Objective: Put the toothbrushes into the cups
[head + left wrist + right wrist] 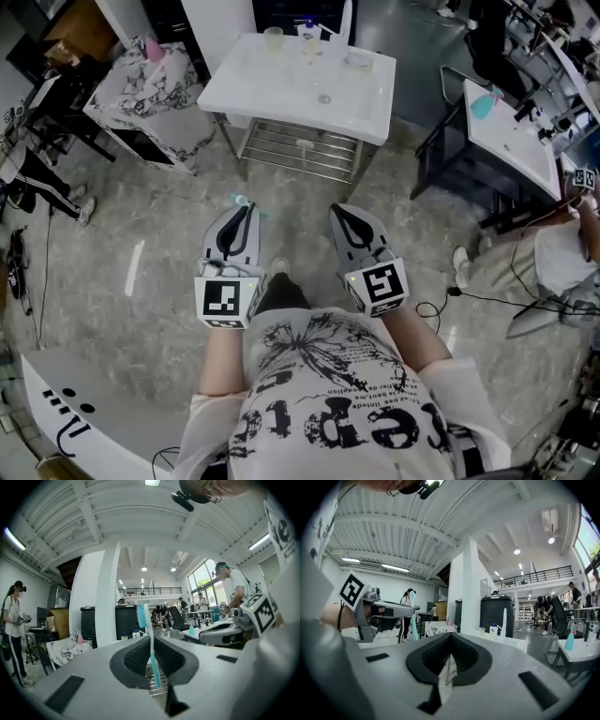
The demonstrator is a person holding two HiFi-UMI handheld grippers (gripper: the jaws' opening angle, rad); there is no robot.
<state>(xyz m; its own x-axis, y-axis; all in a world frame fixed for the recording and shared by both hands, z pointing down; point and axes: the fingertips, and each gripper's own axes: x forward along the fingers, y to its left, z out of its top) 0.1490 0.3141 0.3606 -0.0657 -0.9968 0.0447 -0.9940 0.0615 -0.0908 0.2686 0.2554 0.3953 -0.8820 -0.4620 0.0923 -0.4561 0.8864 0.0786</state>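
- Head view: person stands w/ both grippers held level in front of them. Left gripper (244,214) has a teal toothbrush (240,200) poking out at its tip. Right gripper (343,217) is next to it, not touching. The white table (281,98) w/ the cups (273,38) is well ahead, nowhere near the brush.
- Left gripper view: left gripper (151,637) is clamped tight on the toothbrush (141,614). Brush is upright btwn the pads, bristle head up top, teal handle running down thru the gap.
- Right gripper view: right gripper (450,637) has its tips pressed together w/ nothing in btwn. The left gripper (410,609) shows off to the side w/ the toothbrush (414,625) hanging below its tip.
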